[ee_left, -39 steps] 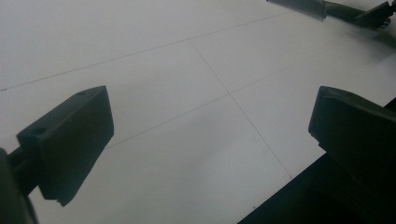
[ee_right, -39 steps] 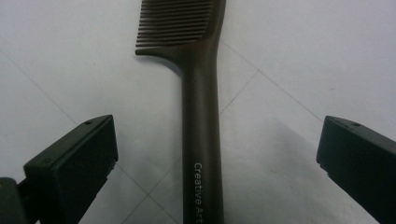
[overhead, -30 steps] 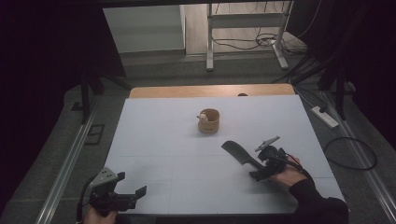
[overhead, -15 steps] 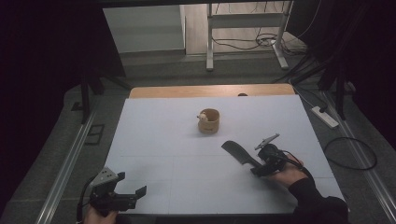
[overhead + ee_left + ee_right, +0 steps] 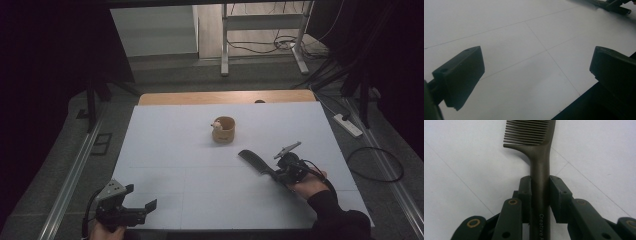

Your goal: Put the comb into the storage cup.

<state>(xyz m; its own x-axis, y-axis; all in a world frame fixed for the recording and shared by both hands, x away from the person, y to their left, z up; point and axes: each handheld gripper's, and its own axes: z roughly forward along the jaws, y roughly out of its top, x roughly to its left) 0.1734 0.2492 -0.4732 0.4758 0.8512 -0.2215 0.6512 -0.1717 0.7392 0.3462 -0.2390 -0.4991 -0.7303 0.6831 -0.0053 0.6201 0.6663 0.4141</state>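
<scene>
Table surface [image 5: 190, 195], white and ruled with thin grid lines, carries all items. Dark plastic comb [image 5: 254, 162], long and flat with a round handle, lies nearer the person than the small round wooden cup [image 5: 224, 129] and off to its right; its long axis runs diagonally, toothed end pointing up-left toward that cup. Right gripper [image 5: 540, 192] has just closed its jaws, which now clamp the comb's handle from both sides, hand low behind it. Left gripper [image 5: 136, 206] sits well apart from the cup, at the near-left edge, jaws wide apart over bare table.
</scene>
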